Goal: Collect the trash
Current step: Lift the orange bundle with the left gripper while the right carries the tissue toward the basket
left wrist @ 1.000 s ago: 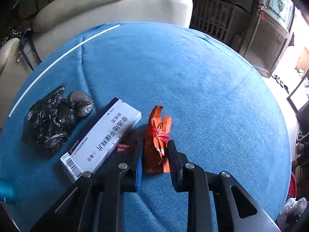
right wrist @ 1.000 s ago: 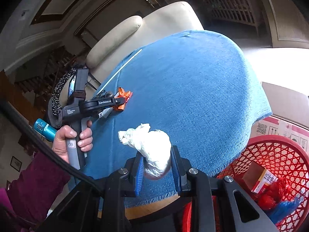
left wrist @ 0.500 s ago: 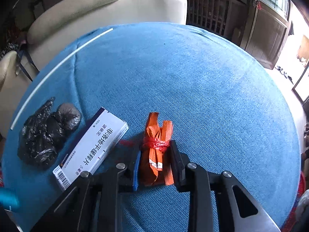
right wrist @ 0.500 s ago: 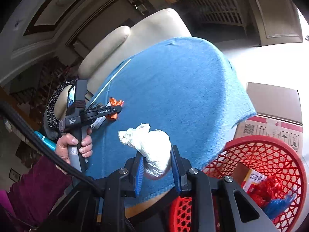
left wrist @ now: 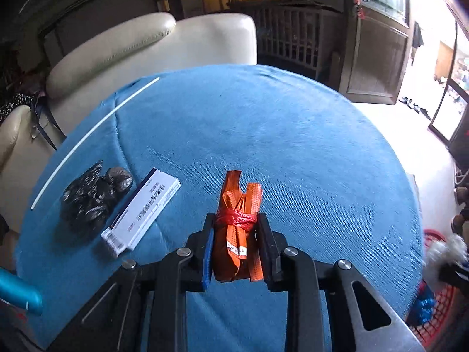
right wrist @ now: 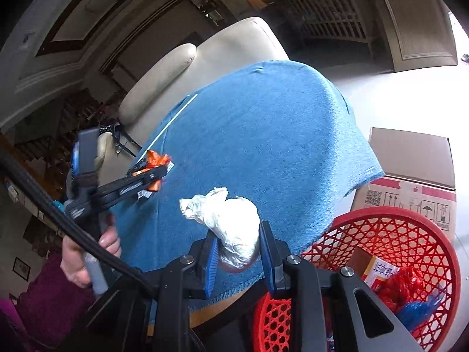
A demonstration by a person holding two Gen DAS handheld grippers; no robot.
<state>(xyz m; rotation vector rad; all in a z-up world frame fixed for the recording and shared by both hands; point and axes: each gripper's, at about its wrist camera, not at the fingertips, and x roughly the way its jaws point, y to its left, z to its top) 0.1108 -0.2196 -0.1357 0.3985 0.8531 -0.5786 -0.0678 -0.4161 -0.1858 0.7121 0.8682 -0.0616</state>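
Orange bundle (left wrist: 236, 231) now lifted, red-tied, crumpled.

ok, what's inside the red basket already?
In the red basket: a small printed box, a red bag and a blue bag. The right tongs, shut on a white bag, hide its near side.

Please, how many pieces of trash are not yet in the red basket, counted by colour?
Orange: 1, the orange packet in the left gripper
White: 2, the white bag in the right gripper and the white box on the table
Black: 1, the black bag on the table
Total: 4
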